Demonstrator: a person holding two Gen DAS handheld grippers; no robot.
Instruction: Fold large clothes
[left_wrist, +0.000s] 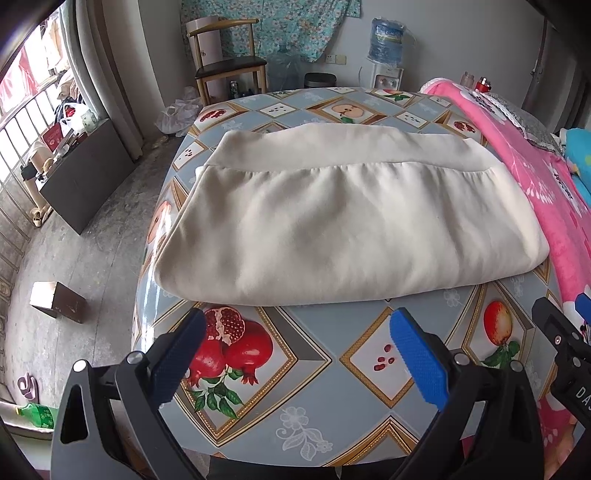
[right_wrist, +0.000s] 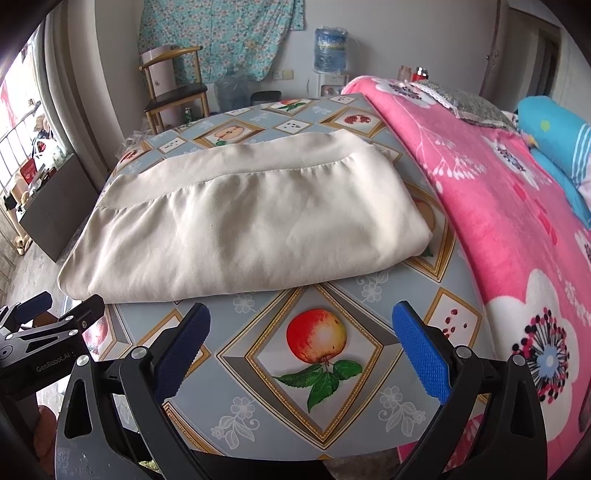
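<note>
A cream garment (left_wrist: 343, 218) lies folded into a wide rectangle on the table's fruit-patterned cloth (left_wrist: 314, 369), with a ribbed band along its far edge. The right wrist view shows the same garment (right_wrist: 255, 225) from the right. My left gripper (left_wrist: 299, 325) hovers open over the near table edge, short of the garment, nothing between its blue pads. My right gripper (right_wrist: 301, 317) is also open and empty, just in front of the garment's near fold. Its tip (left_wrist: 565, 325) shows at the right edge of the left wrist view. The left gripper (right_wrist: 55, 314) appears at the left of the right wrist view.
A bed with a pink flowered blanket (right_wrist: 517, 221) runs along the table's right side. Behind the table stand a wooden chair (left_wrist: 229, 62) and a water dispenser (left_wrist: 386, 48). On the floor to the left are a dark cabinet (left_wrist: 85, 177) and a small box (left_wrist: 55, 301).
</note>
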